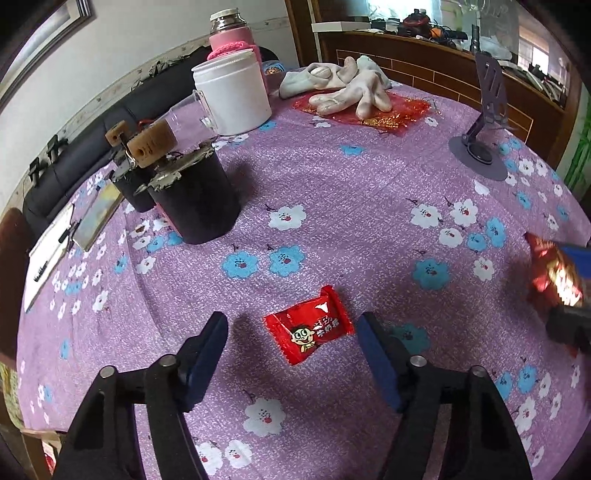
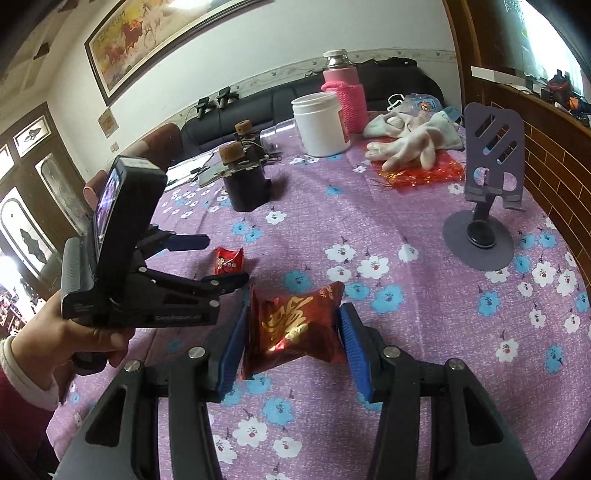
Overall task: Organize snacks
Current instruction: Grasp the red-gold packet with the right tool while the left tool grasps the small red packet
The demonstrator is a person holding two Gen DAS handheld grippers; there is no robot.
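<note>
Right tool (image 2: 291, 341): blue pads pinching a dark red foil snack packet with gold lettering (image 2: 295, 326) from both sides; packet crumpled, held above the purple flower-print cloth of the surface (image 2: 369, 206).

Left tool (image 1: 291, 345): blue pads spread, not touching anything. A small bright red candy wrapper with a cartoon face (image 1: 308, 325) lies flat on the cloth between the pads, apart from both. The right wrist view shows the same tool from the side, gripped by a hand (image 2: 74, 336) in a pale cuff.

Mid surface: a black cylindrical container topped with metal parts and cork-like blocks (image 1: 195, 199); a purple phone stand on a round base (image 2: 484, 192).

Far edge: a white plastic jar (image 1: 232, 92), a pink-sleeved flask (image 1: 231, 33), a pair of white gloves (image 1: 351, 88) lying on a red mesh bag (image 1: 399, 110).
</note>
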